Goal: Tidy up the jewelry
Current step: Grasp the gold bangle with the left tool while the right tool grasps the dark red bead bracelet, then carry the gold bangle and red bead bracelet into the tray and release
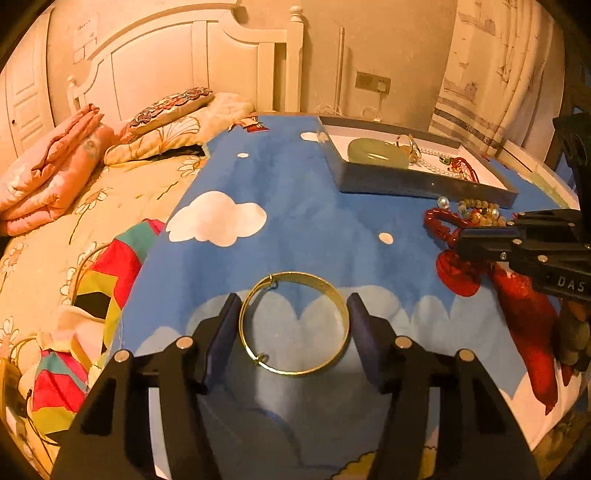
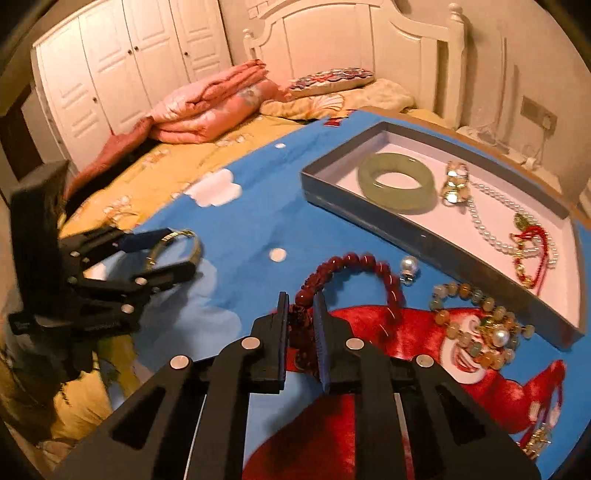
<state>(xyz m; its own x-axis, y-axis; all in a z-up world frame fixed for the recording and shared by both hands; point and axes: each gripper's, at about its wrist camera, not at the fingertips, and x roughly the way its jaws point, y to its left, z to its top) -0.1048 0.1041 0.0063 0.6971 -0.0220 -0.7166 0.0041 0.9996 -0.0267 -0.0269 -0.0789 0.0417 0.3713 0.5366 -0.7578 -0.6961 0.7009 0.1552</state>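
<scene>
Ahead of my left claw (image 1: pixel 293 325) the blue cloth (image 1: pixel 295 206) lies bare. The grey box (image 1: pixel 424 181) and beads (image 1: pixel 476 214) block my right claw (image 2: pixel 301 325).

warm-lit bedroom: white headboard (image 2: pixel 351 33), white wardrobe (image 2: pixel 110 70), perhaps curtains (image 1: pixel 495 70) at right

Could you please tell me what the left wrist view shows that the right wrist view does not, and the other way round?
Only the left wrist view shows the whole gold bangle lying between the left gripper pads, and the curtain. Only the right wrist view shows the right gripper shut on the red bead bracelet, and the wardrobe doors. Both show the grey tray holding the jade bangle and pearl necklace.
</scene>
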